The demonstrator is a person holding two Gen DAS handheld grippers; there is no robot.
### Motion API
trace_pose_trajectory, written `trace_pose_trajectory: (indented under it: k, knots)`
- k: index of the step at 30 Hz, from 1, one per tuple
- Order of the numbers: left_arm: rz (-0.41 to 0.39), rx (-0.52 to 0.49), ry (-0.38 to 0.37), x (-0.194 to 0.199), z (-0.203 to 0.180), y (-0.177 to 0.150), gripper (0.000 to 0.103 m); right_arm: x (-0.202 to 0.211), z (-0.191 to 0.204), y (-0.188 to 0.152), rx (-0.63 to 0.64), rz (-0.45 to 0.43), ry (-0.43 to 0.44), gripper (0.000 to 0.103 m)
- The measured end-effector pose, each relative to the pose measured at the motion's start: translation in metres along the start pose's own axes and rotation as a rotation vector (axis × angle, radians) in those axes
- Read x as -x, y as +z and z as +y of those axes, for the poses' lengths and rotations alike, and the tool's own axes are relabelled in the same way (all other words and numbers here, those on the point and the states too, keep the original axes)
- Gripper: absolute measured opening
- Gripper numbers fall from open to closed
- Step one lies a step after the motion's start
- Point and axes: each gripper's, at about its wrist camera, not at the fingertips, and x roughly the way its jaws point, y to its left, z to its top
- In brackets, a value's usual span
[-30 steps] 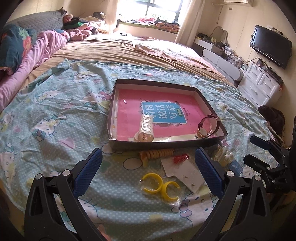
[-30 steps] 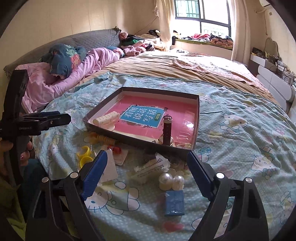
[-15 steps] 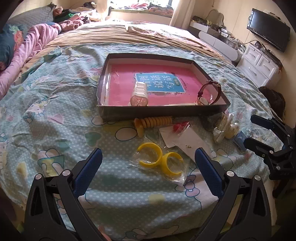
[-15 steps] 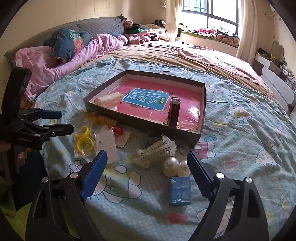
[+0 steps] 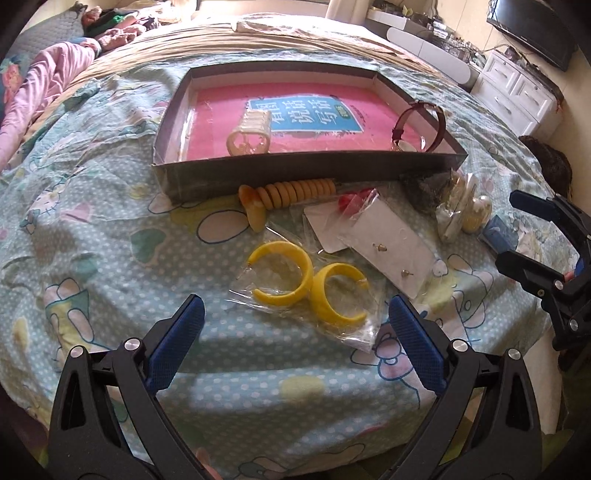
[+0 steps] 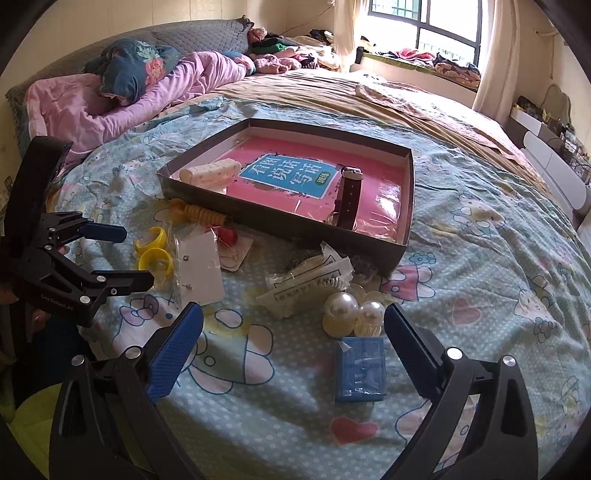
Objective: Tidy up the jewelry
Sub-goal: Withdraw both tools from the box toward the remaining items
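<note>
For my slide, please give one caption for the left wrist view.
Open left claw above bagged yellow hoop earrings on the bedspread, before the shallow box.

**Daylight from the window, strong fisheye bend**

You are working in bright daylight. It comes from the window (image 6: 424, 33) at the far end of the bed (image 6: 480, 229), and the panes are blown out to white in the right wrist view. The left wrist view looks warmer and slightly hazy, with a soft glare across the pink floor of the tray (image 5: 221, 122). Both grippers throw soft shadows on the bedspread near the bed's near edge. Both views bend hard toward the rims and go black in the corners. Near things are sharp; the far room is softer.
</note>
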Motion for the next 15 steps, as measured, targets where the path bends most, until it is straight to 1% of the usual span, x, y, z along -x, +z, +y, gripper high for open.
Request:
trace_pose_trajectory:
  k: [5,10,15]
  knots:
    - [0.019,-0.018,0.004,-0.009,-0.003,0.001,0.093,-0.012,-0.001,0.001,0.022,0.012,-0.027,0.098]
    - [0.024,-0.033,0.006,-0.015,-0.004,0.003,0.093,-0.029,-0.002,0.004,0.055,0.041,-0.059,0.098]
    - [0.020,-0.059,0.018,-0.019,-0.005,0.005,0.093,-0.044,-0.001,0.007,0.104,0.049,-0.102,0.097]
